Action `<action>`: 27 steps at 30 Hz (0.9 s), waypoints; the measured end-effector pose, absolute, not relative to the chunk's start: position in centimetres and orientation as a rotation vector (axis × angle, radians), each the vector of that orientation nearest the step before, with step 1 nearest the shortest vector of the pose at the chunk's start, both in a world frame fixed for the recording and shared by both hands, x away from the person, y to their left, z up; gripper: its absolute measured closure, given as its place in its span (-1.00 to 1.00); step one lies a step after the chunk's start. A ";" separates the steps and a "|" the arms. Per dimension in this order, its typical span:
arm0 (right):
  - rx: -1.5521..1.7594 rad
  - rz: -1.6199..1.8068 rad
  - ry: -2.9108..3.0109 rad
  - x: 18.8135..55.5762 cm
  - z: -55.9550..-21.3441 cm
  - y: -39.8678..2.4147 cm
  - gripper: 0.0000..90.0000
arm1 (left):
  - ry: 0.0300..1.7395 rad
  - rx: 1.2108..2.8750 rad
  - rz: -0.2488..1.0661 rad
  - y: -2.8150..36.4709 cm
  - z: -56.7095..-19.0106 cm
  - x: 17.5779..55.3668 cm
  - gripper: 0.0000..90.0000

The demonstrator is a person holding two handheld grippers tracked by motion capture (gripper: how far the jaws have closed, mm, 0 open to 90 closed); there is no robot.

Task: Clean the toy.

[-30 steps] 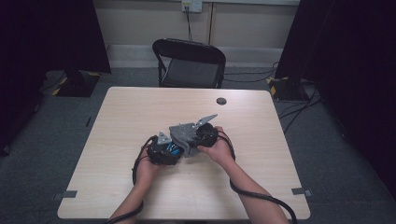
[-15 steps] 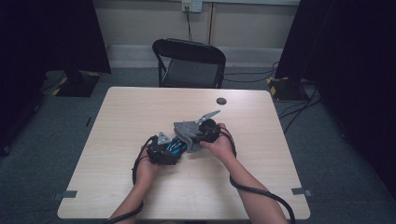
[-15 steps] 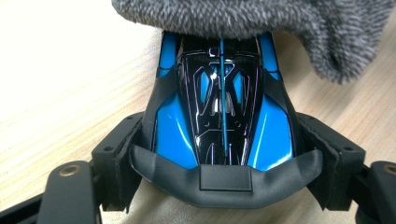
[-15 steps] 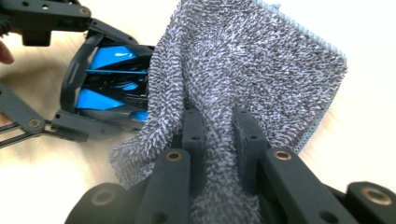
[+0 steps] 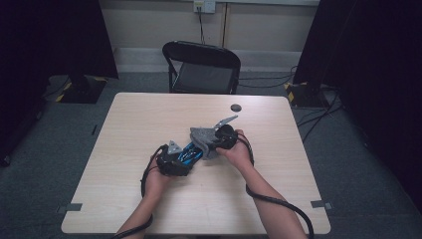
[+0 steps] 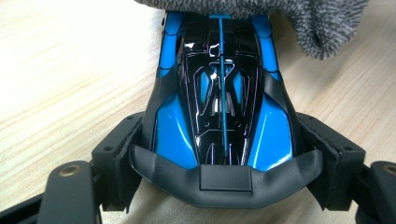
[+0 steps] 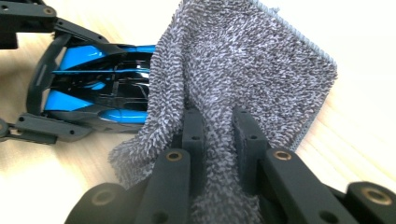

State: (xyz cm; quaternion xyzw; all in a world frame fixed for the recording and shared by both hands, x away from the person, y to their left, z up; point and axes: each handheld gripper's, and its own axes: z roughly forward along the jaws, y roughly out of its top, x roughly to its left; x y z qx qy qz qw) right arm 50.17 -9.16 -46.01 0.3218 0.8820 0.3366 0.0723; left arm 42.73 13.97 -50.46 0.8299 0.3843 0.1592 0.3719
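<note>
A blue and black toy car (image 6: 223, 93) lies on the wooden table (image 5: 149, 119). My left gripper (image 6: 224, 161) is shut on its sides near one end, one jaw on each flank. The far end of the car is covered by a grey towelling cloth (image 7: 243, 60). My right gripper (image 7: 217, 128) is shut on that cloth, with the fabric bunched between its two jaws. In the high view the car (image 5: 189, 152) sits mid-table between the left gripper (image 5: 183, 158) and the right gripper (image 5: 208, 144), with the cloth (image 5: 201, 137) draped over it. The car (image 7: 93, 88) also appears in the right gripper view.
A small black round disc (image 5: 235, 107) lies near the table's far edge. A black folding chair (image 5: 201, 67) stands behind the table. Cables trail from both grippers toward the near edge. Bare tabletop lies on all sides of the hands.
The right gripper with the cloth has shifted slightly toward the far right over the car. The left gripper and the car have stayed in place.
</note>
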 end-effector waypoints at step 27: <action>1.103 1.007 2.556 50.4 -46.1 -14.5 0.72 | 0.985 2.127 0.408 14.0 -50.5 42.7 -0.46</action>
